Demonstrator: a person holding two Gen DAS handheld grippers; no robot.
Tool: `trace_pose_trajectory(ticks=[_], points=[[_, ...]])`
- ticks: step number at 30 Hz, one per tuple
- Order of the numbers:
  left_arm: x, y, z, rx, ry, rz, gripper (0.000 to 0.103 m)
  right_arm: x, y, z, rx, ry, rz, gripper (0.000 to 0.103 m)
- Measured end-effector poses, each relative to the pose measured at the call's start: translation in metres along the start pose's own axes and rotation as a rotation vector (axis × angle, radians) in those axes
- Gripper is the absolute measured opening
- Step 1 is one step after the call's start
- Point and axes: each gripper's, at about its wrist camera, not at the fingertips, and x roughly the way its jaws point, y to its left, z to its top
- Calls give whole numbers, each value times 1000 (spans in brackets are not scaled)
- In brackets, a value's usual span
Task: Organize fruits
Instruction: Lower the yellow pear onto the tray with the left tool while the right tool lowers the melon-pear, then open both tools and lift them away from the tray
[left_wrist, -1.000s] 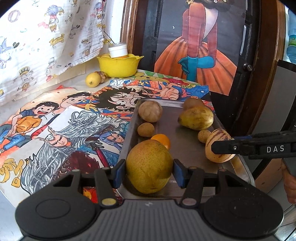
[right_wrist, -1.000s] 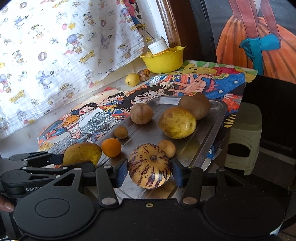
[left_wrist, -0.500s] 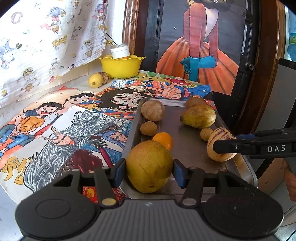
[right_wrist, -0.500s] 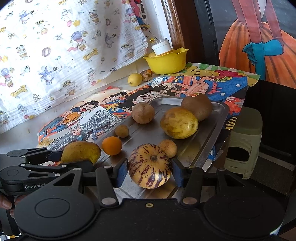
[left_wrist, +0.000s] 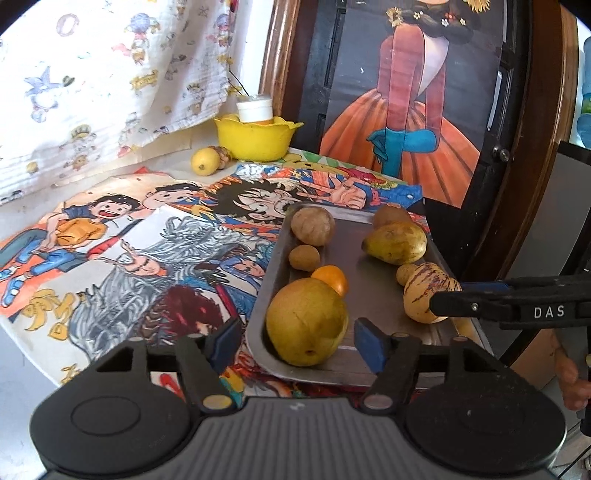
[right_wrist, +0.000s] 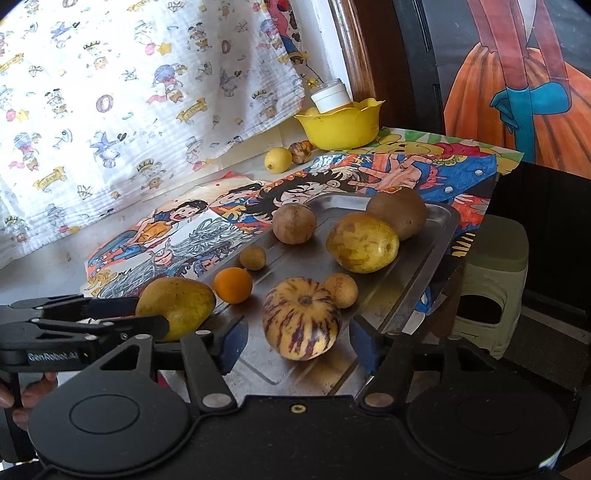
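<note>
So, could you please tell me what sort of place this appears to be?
Probably a room in a home: a cartoon-print cloth hangs behind a table spread with hand-coloured drawings, and a plastic stool stands beside a painted wooden door.

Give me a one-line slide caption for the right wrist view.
Right gripper, jaws just opened, releases a striped melon onto the metal tray among seven other fruits, beside the left gripper.

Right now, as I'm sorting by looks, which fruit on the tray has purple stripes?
The striped fruit at the tray's near edge, between the right gripper's open jaws. The other fruits are plain yellow, brown or orange.
</note>
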Motion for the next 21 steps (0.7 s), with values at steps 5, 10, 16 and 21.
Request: trace_pose_trajectory(ticks=[5,10,16,21], points=[[-14,1,0,-8,-30,33,94,-15,5,-6,-20,-30,3,86],[-28,-1,-4,1,-62,63,103,-28,13,-13,-49,-38,-2,98],[-39,-3,-15,24,-52,87,103,-43,30,-25,-64,-23,-37,102],[-46,-2,-22,46,-4,120,103,-49,42,-39,-51,18,-53,102]])
